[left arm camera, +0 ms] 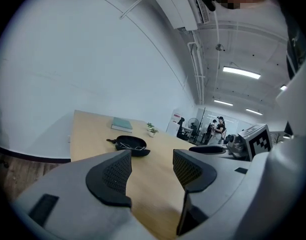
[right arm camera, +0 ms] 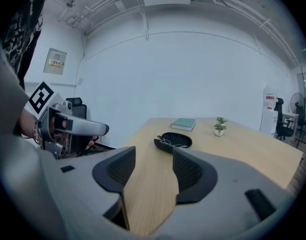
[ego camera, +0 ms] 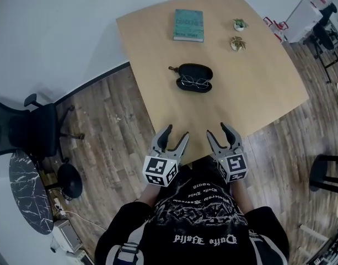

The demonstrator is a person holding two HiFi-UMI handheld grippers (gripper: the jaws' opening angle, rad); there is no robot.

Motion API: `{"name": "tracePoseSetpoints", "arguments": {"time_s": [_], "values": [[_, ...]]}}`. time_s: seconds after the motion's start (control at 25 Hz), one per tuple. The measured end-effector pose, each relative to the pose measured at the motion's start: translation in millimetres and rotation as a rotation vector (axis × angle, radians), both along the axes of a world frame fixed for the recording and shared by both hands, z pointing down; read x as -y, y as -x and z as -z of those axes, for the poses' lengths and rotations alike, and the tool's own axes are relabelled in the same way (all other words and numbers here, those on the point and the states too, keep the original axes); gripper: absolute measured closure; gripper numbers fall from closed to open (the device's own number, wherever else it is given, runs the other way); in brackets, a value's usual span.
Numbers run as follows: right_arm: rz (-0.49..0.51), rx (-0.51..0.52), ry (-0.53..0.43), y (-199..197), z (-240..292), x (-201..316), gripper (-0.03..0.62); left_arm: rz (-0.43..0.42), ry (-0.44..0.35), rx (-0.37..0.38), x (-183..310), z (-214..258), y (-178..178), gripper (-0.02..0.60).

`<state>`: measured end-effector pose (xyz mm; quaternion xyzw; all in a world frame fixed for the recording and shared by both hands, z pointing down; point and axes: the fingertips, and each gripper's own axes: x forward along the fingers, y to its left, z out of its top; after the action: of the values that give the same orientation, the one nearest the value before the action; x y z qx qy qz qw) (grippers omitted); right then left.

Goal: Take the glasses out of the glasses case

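Observation:
A black glasses case point(ego camera: 194, 77) lies open in the middle of the wooden table point(ego camera: 262, 93). Thin wire-framed glasses point(ego camera: 194, 82) rest inside it. The case also shows ahead in the left gripper view point(left arm camera: 131, 145) and in the right gripper view point(right arm camera: 173, 141). My left gripper point(ego camera: 176, 135) is held at the table's near edge, open and empty. My right gripper point(ego camera: 217, 130) is beside it, also open and empty. Both are well short of the case.
A teal book point(ego camera: 188, 25) lies at the table's far side, with two small potted plants point(ego camera: 239, 35) to its right. A black office chair point(ego camera: 25, 128) and a dark round side table point(ego camera: 28, 192) stand on the wooden floor at left. People stand far off point(left arm camera: 216, 127).

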<state>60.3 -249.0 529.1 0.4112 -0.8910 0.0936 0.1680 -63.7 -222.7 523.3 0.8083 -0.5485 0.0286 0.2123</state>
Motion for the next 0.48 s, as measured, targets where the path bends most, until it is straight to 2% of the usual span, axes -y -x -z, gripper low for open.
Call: {"name": "tracePoseSetpoints", "arguments": {"time_s": [0.2, 0.36, 0.48], "values": [[0.054, 0.001, -0.022, 7, 18, 31, 0.359, 0.061, 0.026, 0.036, 9, -2, 7, 0.316], [0.111, 0.004, -0.023, 14, 28, 59, 0.359, 0.093, 0.011, 0.034, 18, 11, 10, 0.316], [0.150, -0.005, -0.034, 21, 34, 79, 0.387, 0.122, 0.015, 0.057, 22, 15, 13, 0.316]]}}
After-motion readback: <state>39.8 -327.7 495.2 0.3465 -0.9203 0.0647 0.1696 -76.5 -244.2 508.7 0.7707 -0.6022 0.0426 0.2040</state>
